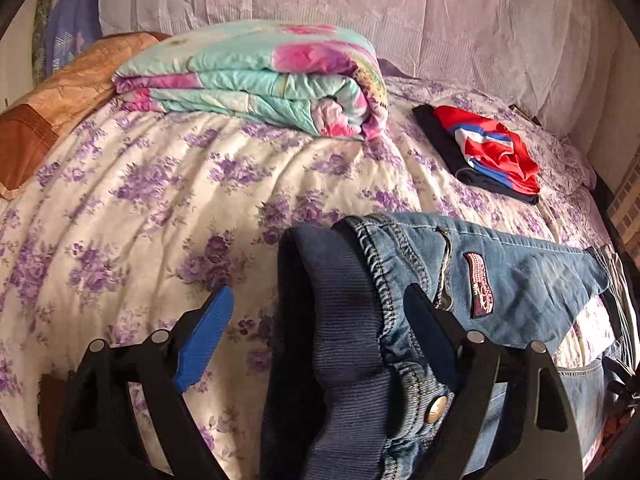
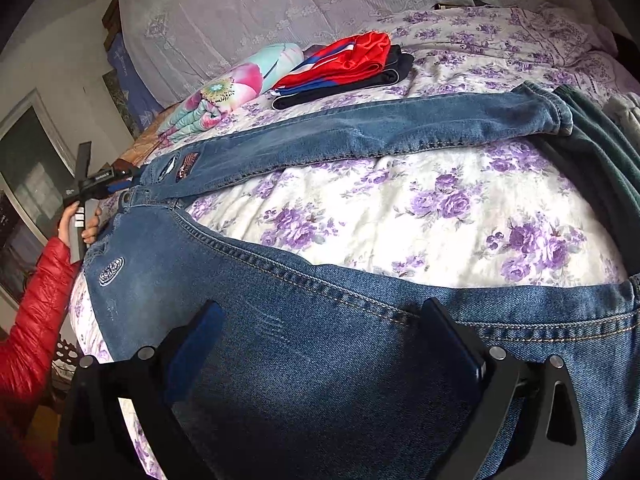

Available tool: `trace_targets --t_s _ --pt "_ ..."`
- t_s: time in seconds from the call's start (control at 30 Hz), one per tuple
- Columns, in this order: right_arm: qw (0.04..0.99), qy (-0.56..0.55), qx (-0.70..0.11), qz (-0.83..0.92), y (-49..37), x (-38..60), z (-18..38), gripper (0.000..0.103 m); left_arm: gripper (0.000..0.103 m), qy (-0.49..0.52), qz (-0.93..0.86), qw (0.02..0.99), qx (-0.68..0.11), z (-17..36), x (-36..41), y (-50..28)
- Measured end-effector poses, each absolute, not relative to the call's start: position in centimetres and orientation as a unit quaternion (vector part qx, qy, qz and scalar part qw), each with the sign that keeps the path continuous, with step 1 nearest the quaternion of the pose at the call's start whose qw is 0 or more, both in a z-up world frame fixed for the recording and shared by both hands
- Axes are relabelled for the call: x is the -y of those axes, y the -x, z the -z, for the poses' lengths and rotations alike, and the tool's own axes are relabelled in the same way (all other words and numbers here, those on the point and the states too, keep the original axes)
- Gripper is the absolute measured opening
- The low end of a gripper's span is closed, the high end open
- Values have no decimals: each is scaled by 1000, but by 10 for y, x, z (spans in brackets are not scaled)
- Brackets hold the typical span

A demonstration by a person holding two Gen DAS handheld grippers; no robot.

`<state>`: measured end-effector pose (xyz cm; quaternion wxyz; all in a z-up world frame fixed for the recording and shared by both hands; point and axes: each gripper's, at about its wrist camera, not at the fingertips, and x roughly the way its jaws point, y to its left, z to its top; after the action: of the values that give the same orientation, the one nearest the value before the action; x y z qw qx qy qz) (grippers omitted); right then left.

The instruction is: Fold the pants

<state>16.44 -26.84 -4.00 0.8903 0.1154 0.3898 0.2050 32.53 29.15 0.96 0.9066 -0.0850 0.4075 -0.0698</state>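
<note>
So the jeans (image 2: 360, 132) are spread on the bed (image 2: 360, 208), waist toward one side edge, one leg lying straight along it, the other leg running back toward the near edge. Left tool (image 1: 320, 320) stands released with the ribbed waistband (image 1: 340, 320) between its fingers, not pinched. Right tool (image 2: 320, 340) is wide apart too, over the near leg, gripping nothing. Denim looks thick and fairly heavy, floppy but not slippery. I'd grab the waistband and the near hem, since seams give the firmest hold.
</note>
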Motion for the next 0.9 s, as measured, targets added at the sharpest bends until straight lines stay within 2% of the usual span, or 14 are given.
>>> trace_targets --t_s 0.07,0.13,0.27,0.4,0.43,0.57,0.7,0.9 --pt "891 -112 -391 -203 -165 267 40 100 77 106 94 899 -415 -1 -298 -332" --pt "891 -108 -392 -201 -165 265 40 100 65 124 116 895 -413 4 -303 -337" --pt "891 -109 -393 -200 -165 265 40 100 49 155 150 894 -393 9 -307 -344" --pt "890 -105 -402 -189 -167 264 29 99 19 189 170 895 -366 7 -321 -337" --pt "894 -108 -392 -190 -167 264 20 99 16 197 178 895 -358 5 -325 -335" --pt "922 -92 -315 -205 -179 261 -28 99 14 160 168 910 -343 -3 -313 -330" --pt "922 -1 -315 -224 -235 234 -44 99 14 158 172 915 -329 -7 -313 -326" --pt "903 114 -335 -245 -332 191 -36 98 14 175 177 910 -333 -2 -318 -329"
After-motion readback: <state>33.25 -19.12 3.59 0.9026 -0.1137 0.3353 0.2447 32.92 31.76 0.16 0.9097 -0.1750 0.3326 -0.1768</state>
